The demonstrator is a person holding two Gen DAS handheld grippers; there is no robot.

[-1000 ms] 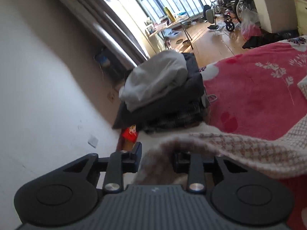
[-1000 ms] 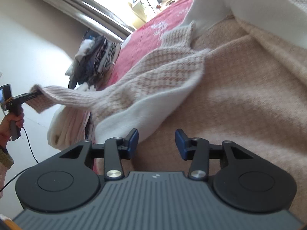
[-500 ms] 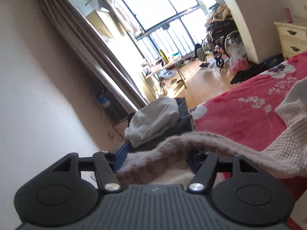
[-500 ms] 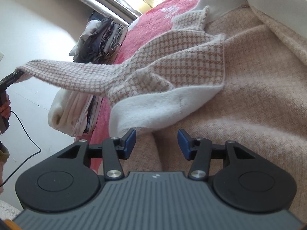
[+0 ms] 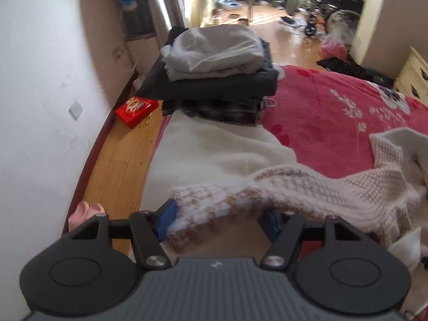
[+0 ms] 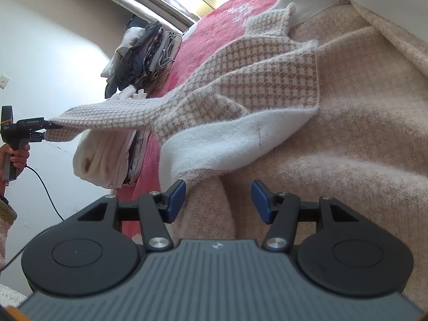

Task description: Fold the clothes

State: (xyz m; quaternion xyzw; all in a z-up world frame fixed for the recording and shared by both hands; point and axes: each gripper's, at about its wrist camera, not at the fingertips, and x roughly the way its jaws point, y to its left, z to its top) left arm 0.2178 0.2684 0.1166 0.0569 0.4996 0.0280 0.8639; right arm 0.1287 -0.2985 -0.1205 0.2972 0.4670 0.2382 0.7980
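A pink-and-white houndstooth sweater (image 6: 267, 80) lies on a beige knit (image 6: 361, 133) spread over the red bedspread (image 6: 214, 32). Its sleeve (image 6: 112, 112) stretches off the bed edge to my left gripper (image 6: 49, 131), held by a hand (image 6: 16, 155). In the left wrist view the sleeve (image 5: 294, 184) drapes over one finger, and its cuff fills the gap of my left gripper (image 5: 218, 219), whose jaws stand wide. My right gripper (image 6: 218, 200) hovers low over the beige knit near the sweater's white hem. Its jaws are opening, pressing on nothing.
A stack of folded dark and grey clothes (image 5: 214, 61) sits at the bed's corner, with a folded white knit (image 5: 214, 147) beside it. A red bag (image 5: 136, 108) and pink slippers (image 5: 85, 210) lie on the wooden floor strip by the wall. A dresser (image 5: 414, 77) stands far right.
My left gripper's jaws have spread apart and it has tipped down toward the bed edge, the sleeve still riding on it. My right gripper's jaws have widened while it stayed in place.
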